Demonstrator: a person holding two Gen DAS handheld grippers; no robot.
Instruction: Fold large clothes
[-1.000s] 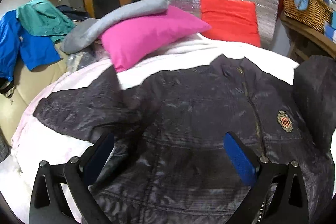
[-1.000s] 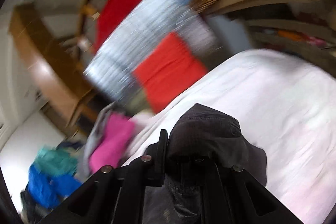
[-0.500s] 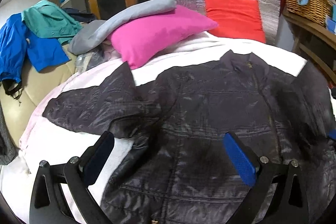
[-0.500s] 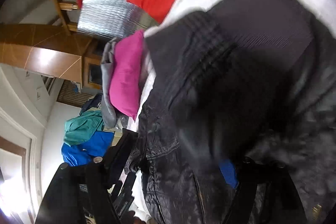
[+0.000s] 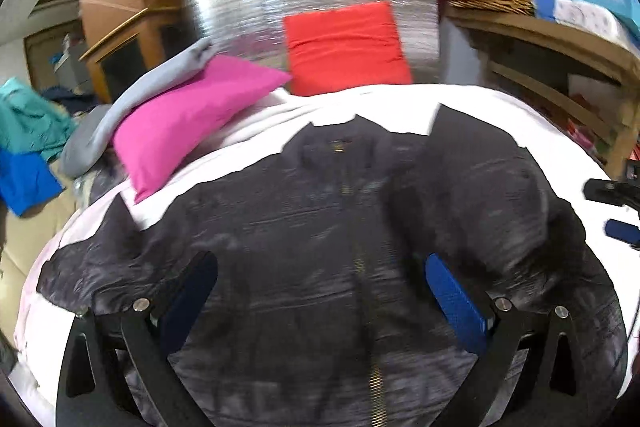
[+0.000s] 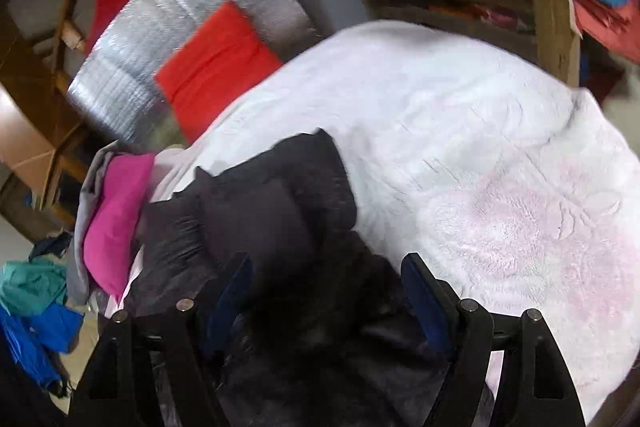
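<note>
Jacket (image 5: 304, 227) on bed (image 6: 500, 147): right sleeve folded in, left sleeve still spread; both tools (image 5: 320, 291) (image 6: 326, 287) released, empty.

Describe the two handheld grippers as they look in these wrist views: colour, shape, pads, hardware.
Both look alike. The left gripper has two matte black, flat-plate fingers built from angled bars with cut-out slots, joined by round silver pins. Each finger carries a rectangular, textured blue pad on its inner face. The right gripper shows the same black linkage, silver pins and blue pads. No cables, markings or sleeves show.
</note>
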